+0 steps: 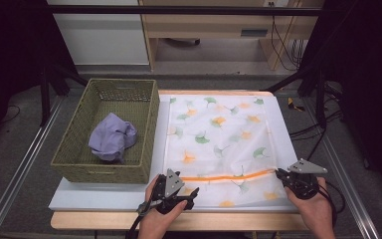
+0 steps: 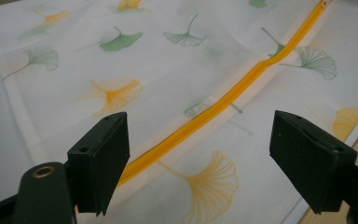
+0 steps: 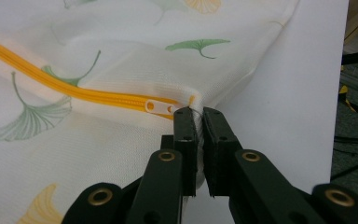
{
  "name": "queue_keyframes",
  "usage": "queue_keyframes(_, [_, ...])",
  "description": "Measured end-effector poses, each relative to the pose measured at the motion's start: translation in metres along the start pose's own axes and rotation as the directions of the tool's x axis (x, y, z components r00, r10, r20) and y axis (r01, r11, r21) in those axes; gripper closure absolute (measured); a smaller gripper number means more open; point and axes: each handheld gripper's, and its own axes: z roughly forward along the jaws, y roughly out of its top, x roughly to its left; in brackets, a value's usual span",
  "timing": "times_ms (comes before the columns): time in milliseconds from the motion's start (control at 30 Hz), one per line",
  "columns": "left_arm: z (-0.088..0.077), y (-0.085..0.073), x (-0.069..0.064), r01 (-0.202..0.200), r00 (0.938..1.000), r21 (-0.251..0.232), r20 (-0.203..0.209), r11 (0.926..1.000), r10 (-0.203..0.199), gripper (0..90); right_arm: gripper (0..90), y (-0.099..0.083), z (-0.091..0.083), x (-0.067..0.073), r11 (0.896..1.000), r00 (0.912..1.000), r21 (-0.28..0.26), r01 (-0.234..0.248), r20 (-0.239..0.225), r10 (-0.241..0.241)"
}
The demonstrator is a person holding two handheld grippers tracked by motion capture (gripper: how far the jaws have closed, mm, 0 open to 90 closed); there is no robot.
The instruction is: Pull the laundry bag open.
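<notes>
Right gripper is pinched shut on the mesh laundry bag right at the end of its orange zipper. The bag's lying flat on the white table, and the left gripper hangs wide open over the zipper, holding nothing.

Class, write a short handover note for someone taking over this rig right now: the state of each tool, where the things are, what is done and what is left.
Right tool: shut on the edge of the mesh laundry bag, right beside the zip pull, lifting the fabric a little.
Left tool: open, hovering over the orange zipper near the bag's left end, nothing gripped.
The bag lies flat on the white board. A lilac garment sits crumpled in the woven basket to the left.
Done: the bag's corner is pinched.
Left, most likely: open the zipper, then move the garment into the bag.
</notes>
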Motion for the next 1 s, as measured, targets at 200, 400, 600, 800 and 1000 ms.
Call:
queue_keyframes(200, [0.019,0.026,-0.010,-0.002,0.9989,-0.027,0.048,0.9996,0.003,24.6,85.0,0.011,-0.001,0.006,1.000,0.9998,0.008,0.016,-0.010,-0.016])
queue_keyframes(400, [0.042,0.053,-0.033,-0.034,0.9935,-0.058,0.106,0.9977,0.040,31.0,85.0,0.014,-0.001,0.008,0.999,0.9991,-0.004,0.039,-0.019,-0.039])
queue_keyframes(600, [0.068,0.073,-0.058,-0.029,0.9881,-0.082,0.148,0.9962,0.041,31.1,85.1,0.013,-0.003,0.008,0.999,0.9987,-0.029,0.042,-0.027,-0.043])
queue_keyframes(800, [0.088,0.078,-0.075,-0.065,0.9847,-0.089,0.155,0.9939,0.079,35.5,85.1,0.010,-0.003,0.008,0.999,0.9990,-0.040,0.028,-0.035,-0.029])
queue_keyframes(1000, [0.095,0.078,-0.076,-0.021,0.9852,-0.112,0.167,0.9934,0.040,45.4,85.1,0.010,-0.004,0.008,0.998,0.9989,-0.054,0.024,-0.040,-0.026])
